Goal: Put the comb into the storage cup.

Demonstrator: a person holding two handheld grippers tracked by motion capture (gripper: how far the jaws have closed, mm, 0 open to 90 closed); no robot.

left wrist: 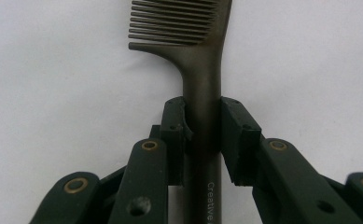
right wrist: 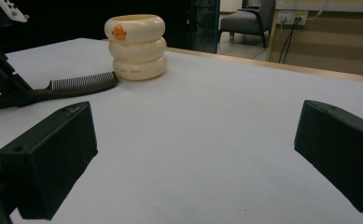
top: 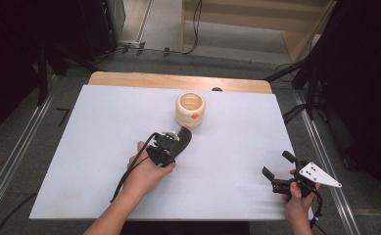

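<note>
The comb is clamped at its handle between the jaws of the left gripper, its teeth pointing away from that gripper and ending just beside the cream ringed cup on the worktop. The right gripper, well apart from the comb, is held with jaws spread wide and nothing between them.

- The middle of the counter is blocked by the cream ringed cup, with the dark comb lying just in front of it, its teeth close to the cup's base.
- Bare white surface is left open at the left side.
- Open room is offered between the comb and the right gripper.
</note>
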